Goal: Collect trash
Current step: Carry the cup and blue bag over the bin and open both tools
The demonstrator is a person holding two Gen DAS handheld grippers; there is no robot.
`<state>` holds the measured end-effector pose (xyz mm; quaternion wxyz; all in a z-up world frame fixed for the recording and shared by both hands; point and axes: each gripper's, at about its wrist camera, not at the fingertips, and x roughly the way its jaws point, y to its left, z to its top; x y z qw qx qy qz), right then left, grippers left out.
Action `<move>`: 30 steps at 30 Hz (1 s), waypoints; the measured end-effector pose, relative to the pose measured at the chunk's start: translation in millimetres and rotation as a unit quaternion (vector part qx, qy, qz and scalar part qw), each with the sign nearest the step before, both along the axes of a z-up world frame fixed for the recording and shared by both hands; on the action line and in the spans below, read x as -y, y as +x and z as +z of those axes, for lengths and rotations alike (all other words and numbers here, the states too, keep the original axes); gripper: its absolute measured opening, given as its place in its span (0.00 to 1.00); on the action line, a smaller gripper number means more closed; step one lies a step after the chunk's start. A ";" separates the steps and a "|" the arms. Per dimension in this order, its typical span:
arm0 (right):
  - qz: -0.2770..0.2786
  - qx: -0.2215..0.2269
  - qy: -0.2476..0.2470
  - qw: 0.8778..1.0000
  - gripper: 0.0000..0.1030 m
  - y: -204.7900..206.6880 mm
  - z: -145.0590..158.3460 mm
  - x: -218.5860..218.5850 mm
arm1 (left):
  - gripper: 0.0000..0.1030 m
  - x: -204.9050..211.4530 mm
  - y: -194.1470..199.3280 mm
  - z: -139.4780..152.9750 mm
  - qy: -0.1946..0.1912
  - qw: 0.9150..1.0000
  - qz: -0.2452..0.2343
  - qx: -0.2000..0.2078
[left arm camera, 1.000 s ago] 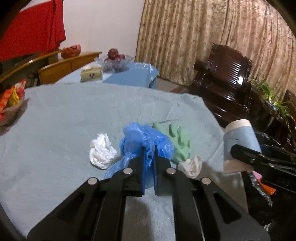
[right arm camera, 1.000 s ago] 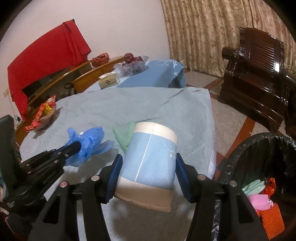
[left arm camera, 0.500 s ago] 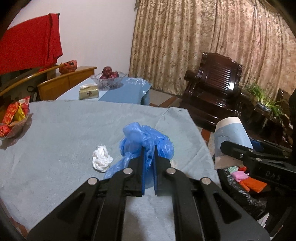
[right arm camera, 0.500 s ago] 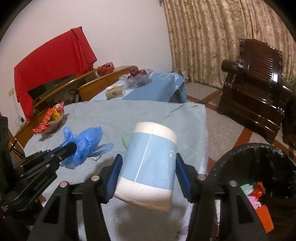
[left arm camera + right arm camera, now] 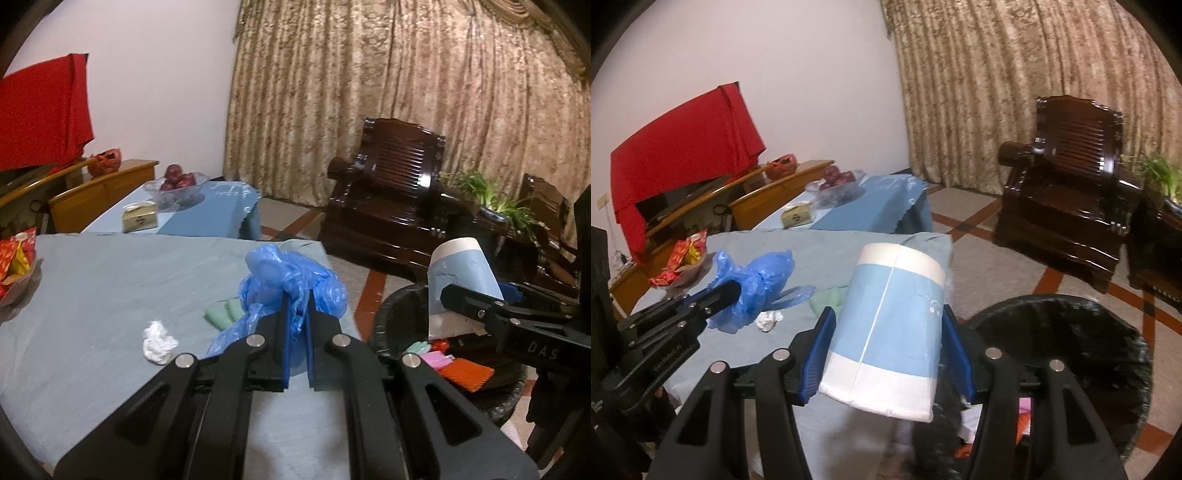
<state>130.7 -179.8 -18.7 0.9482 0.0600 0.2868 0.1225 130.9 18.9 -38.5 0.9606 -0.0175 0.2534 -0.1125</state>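
Observation:
My left gripper (image 5: 297,295) is shut on a crumpled blue plastic bag (image 5: 291,273) and holds it above the grey-clothed table (image 5: 110,288); it also shows in the right wrist view (image 5: 753,284). My right gripper (image 5: 886,317) is shut on a blue-and-white paper cup (image 5: 890,325), held over the near rim of the black-lined trash bin (image 5: 1071,332). The cup (image 5: 458,288) and bin (image 5: 399,314) also show in the left wrist view. A white paper wad (image 5: 159,338) and a green glove (image 5: 221,314) lie on the table.
The bin holds pink, green and orange trash (image 5: 454,365). A snack basket (image 5: 14,266) sits at the table's left edge. A blue side table with a fruit bowl (image 5: 177,184) stands behind. Dark wooden armchairs (image 5: 395,206) and a plant (image 5: 491,195) stand to the right.
Both grippers have lifted and moved right, away from the table toward the bin, each with its load. The white wad and green glove stay on the table.

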 end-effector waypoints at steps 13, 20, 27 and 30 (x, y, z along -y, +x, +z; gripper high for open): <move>-0.082 0.000 -0.021 0.996 0.55 -13.9 2.7 79.1 | 0.05 82.4 9.5 -7.2 -0.009 0.996 -0.086 -0.004; -0.114 -0.004 -0.025 0.993 0.55 -19.4 -2.4 109.6 | 0.05 112.4 14.6 -12.5 -0.012 0.993 -0.120 -0.009; -0.141 -0.015 -0.029 0.990 0.55 -20.2 -12.2 134.4 | 0.05 144.6 24.1 -21.2 -0.012 0.988 -0.155 -0.017; -0.148 -0.023 -0.032 0.988 0.55 -19.6 -18.6 144.4 | 0.05 159.6 28.6 -29.5 -0.012 0.984 -0.174 -0.024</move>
